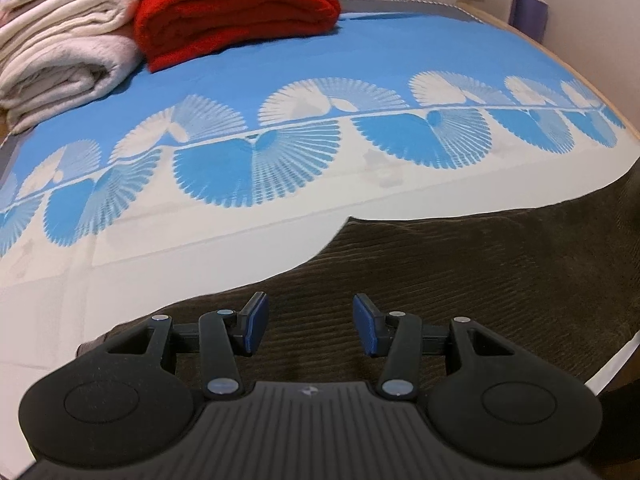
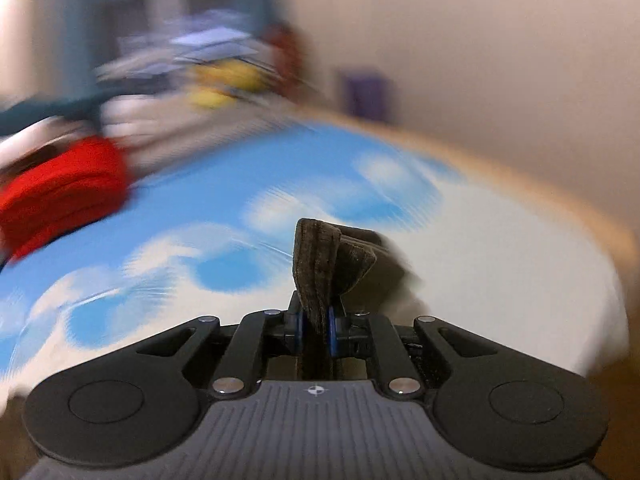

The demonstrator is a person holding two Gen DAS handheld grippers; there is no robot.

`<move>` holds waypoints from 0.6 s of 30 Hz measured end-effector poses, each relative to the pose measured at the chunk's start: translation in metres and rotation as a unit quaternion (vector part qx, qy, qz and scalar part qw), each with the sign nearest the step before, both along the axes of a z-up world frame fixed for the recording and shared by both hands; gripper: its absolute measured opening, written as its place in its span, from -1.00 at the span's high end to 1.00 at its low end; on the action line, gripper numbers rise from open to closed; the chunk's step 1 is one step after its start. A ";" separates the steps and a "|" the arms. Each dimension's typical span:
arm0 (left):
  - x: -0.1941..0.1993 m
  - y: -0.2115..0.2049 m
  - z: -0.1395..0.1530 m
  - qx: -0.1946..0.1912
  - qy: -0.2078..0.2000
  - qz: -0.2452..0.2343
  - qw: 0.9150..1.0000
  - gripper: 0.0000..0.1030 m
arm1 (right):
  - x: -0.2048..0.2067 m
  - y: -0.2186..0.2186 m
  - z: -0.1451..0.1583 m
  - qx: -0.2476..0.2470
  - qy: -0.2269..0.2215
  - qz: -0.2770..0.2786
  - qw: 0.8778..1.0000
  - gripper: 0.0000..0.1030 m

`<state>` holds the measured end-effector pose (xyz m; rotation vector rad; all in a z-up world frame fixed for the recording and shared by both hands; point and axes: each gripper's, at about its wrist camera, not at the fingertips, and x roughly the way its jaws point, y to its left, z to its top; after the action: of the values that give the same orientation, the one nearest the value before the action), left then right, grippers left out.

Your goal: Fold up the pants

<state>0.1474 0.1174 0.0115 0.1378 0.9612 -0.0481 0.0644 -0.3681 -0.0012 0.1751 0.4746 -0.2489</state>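
Dark brown corduroy pants (image 1: 460, 264) lie flat on the blue and white bed cover (image 1: 280, 60), filling the lower right of the left wrist view. My left gripper (image 1: 310, 326) is open and empty, low over the pants near their left edge. My right gripper (image 2: 316, 326) is shut on a bunched edge of the pants (image 2: 320, 256), which sticks up between its jaws above the bed. The right wrist view is motion-blurred.
A folded red blanket (image 1: 236, 8) and folded cream blankets (image 1: 60, 52) sit at the far left of the bed. The red blanket also shows in the right wrist view (image 2: 60, 196). The bed's wooden edge (image 1: 560, 56) runs along the right, by a wall.
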 end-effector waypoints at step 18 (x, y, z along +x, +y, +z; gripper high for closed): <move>-0.037 0.099 0.002 -0.001 0.008 0.068 0.998 -0.02 | -0.060 0.336 -0.083 -0.174 0.112 0.592 0.779 0.09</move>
<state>0.1105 0.2166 0.0138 0.0709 0.9845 0.0751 0.0045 -0.0321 -0.0847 -0.5391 0.6828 0.9029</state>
